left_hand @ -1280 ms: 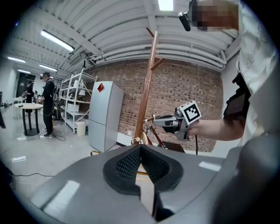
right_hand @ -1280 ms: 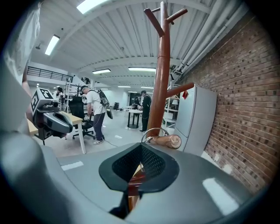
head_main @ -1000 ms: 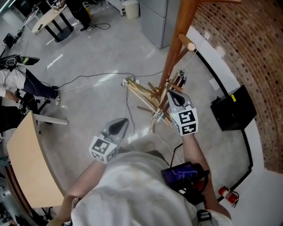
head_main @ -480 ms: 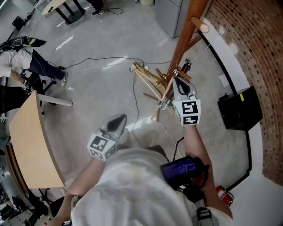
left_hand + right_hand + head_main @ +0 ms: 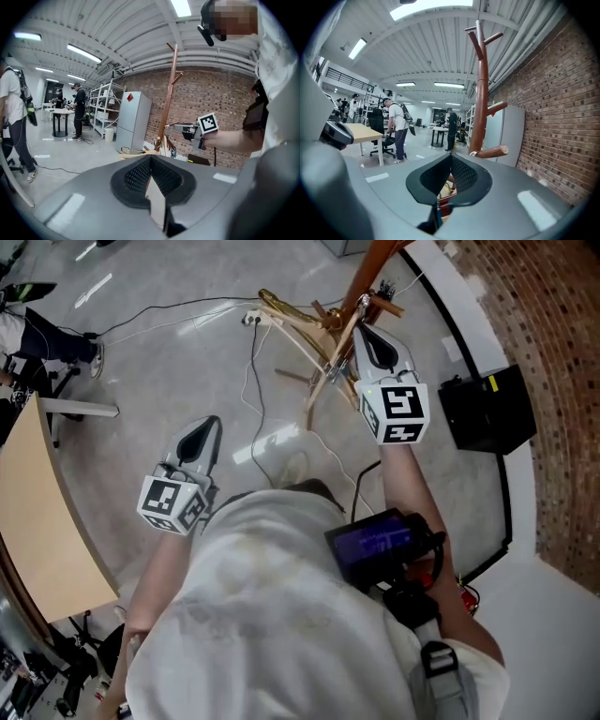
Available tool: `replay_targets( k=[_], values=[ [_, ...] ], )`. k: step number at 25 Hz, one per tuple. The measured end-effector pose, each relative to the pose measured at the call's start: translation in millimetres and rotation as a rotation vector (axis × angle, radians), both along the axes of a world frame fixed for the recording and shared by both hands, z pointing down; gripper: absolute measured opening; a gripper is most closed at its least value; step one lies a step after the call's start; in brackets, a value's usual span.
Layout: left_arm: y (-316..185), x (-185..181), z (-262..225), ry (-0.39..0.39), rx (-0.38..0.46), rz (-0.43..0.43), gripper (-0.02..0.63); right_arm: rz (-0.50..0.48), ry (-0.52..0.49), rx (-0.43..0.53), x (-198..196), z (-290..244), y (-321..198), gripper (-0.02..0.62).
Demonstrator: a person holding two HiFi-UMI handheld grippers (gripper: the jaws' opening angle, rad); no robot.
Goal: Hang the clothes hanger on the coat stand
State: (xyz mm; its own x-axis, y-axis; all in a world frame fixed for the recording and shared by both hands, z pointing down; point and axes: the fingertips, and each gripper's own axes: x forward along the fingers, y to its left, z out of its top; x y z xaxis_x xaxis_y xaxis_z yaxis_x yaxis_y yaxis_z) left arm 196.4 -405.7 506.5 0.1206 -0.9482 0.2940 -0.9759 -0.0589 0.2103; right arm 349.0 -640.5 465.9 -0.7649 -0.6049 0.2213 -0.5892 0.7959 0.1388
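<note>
Shifted toward 12 o'clock in head view since a second ago: right claw (image 5: 367, 332), pale wooden clothes hanger with brass hook (image 5: 292, 321), reddish-brown wooden coat stand (image 5: 375, 259). Right claw closing, pads meeting, tips at hanger by stand's foot; grip on it unclear. Left claw (image 5: 206, 425) pinched together, empty, at 8 o'clock.

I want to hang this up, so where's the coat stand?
In the head view, the coat stand rises at the top edge, right of centre, near the brick wall, with wooden clothes hangers clustered just left of it.
</note>
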Motion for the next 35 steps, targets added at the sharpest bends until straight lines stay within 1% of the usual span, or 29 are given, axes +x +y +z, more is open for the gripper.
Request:
replay_targets(
  k=[3,5,7,10,14,18,21,25,30,35],
  values=[
    [34,-14,4,0.022,0.009,-0.061,0.002,-0.055,0.005,-0.017,-15,0,38,0.014],
    [57,-25,9,0.033,0.008,-0.101,0.002,-0.102,-0.028,-0.059,-27,-2,64,0.014],
    [78,-35,11,0.044,0.01,-0.134,0.002,-0.169,-0.069,-0.103,-42,-5,92,0.014],
    [107,-48,10,0.049,0.025,-0.168,0.002,-0.265,-0.093,-0.142,-66,-5,136,0.014],
    [138,-58,9,0.059,0.043,-0.194,0.002,-0.354,-0.083,-0.172,-87,0,194,0.014],
    [160,-57,11,0.064,0.056,-0.179,0.002,-0.412,-0.088,-0.186,-94,3,251,0.014],
    [169,-46,18,0.08,0.055,-0.141,0.002,-0.416,-0.084,-0.215,-88,14,287,0.014],
    [177,-26,21,0.095,0.051,-0.071,0.002,-0.38,-0.103,-0.239,-70,22,319,0.014],
    [172,-6,16,0.1,0.066,0.01,0.002,-0.318,-0.106,-0.224,-48,15,327,0.014],
    [173,11,13,0.101,0.077,0.063,0.002,-0.271,-0.109,-0.233,-30,17,334,0.014]
  ],
)
